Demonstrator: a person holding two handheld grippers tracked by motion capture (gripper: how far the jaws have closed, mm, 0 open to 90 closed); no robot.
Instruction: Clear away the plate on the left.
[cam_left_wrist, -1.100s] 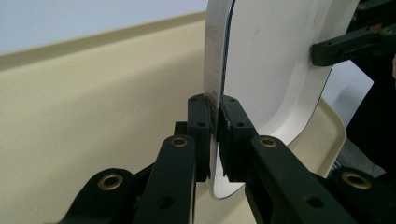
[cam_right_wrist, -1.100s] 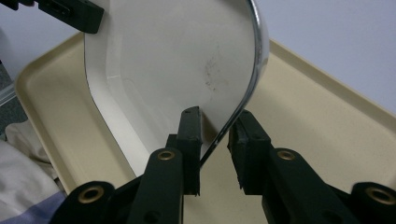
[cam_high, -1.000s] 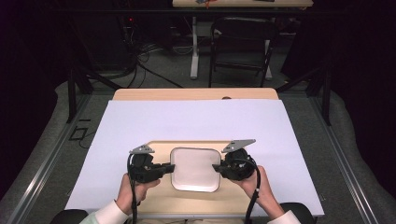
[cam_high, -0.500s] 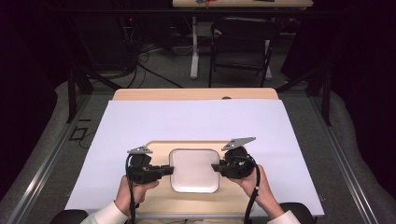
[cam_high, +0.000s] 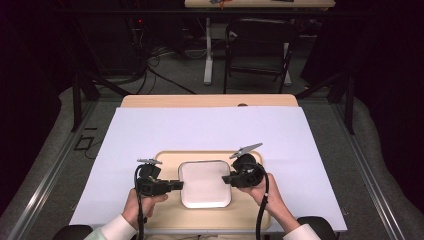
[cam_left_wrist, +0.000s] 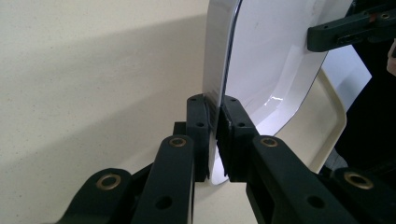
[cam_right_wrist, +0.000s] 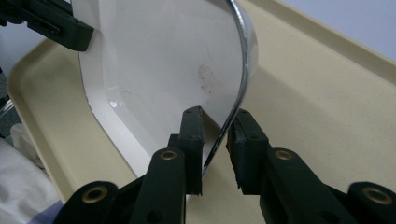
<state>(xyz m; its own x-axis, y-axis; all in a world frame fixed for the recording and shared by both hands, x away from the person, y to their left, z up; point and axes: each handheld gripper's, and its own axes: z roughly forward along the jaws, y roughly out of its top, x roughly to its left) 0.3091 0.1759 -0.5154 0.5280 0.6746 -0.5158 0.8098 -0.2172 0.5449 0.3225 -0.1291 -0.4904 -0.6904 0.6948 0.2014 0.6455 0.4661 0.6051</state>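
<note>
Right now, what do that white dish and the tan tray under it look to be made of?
The white dish looks like glazed ceramic or hard melamine: smooth and glossy, with a bright glint along its inner curve and a thin rim. The tan tray looks like matte moulded plastic: a dull, finely speckled surface and a rounded raised lip.

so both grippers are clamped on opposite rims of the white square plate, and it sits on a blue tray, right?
Not quite: the tray is beige, not blue, as the high view shows. The rest holds: the left gripper and the right gripper are each clamped on opposite rims of the white square plate, which is over that tray on the white table cover.
</note>
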